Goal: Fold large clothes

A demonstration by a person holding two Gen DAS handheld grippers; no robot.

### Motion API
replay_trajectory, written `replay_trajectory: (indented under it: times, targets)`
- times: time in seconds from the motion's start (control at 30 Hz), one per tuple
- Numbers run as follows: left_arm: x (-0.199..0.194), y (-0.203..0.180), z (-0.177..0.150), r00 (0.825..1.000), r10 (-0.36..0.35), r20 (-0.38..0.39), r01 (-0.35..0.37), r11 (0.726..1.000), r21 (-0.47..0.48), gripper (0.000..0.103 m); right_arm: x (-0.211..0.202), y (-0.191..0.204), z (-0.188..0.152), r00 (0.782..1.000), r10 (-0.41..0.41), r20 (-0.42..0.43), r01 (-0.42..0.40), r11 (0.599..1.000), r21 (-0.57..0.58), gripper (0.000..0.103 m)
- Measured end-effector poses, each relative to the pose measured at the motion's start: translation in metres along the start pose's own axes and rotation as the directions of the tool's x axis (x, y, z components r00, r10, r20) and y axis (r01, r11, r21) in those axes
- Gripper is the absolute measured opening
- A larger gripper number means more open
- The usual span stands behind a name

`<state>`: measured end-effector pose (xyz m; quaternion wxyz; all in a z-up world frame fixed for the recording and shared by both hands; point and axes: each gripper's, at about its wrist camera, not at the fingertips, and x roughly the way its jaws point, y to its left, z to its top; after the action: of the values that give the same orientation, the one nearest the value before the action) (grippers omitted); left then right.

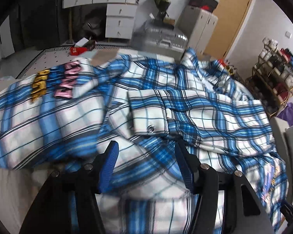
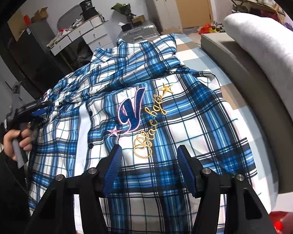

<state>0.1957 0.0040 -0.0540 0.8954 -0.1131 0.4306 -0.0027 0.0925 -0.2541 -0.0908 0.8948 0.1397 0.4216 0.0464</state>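
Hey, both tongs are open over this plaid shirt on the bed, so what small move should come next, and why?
Probably lower the left tongs onto the sleeve cuff just ahead and pinch it. The sleeve lies rumpled across the plaid shirt, while the embroidered front panel under the right tongs already looks fairly flat. Neither pair holds any cloth.

Left black two-finger gripper (image 1: pixel 146 152) with blue ribbed pads: jaws apart, nothing pinched, angled downward. Right black gripper (image 2: pixel 149 156): same blue pads, jaws apart, empty, angled downward. Person's left hand (image 2: pixel 16 139) wraps left gripper's handle.
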Motion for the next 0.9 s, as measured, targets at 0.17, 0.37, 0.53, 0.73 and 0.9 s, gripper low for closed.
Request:
replay_trajectory:
  times: [0.17,0.37,0.53,0.73,0.9]
  targets:
    - [-0.055,0.052,-0.012,0.991,0.056,0.123,-0.042,0.993,-0.111,0.054,0.001,0.003,0.001,1.0,0.022,-0.004,-0.022,1.0,0.013,0.077]
    - [-0.107,0.128,-0.022,0.937,0.271,0.22,-0.19,0.925,-0.33,0.086,0.006,0.014,0.004,0.999,0.048,-0.019,-0.047,0.998,0.045,0.077]
    - [-0.112,0.203,-0.038,0.934,0.293,0.202,-0.119,0.793,-0.598,0.099,0.006,0.033,0.001,0.998,0.051,-0.024,-0.051,0.999,0.008,0.077]
    - [-0.088,0.255,-0.042,0.965,0.216,0.152,-0.03,0.661,-0.75,0.096,-0.003,0.038,-0.002,1.0,0.028,-0.012,-0.028,1.0,-0.012,0.078]
    - [-0.075,0.262,-0.027,0.965,0.22,0.144,-0.031,0.642,-0.766,0.087,-0.007,0.029,-0.002,1.0,0.002,-0.004,-0.002,1.0,0.02,0.08]
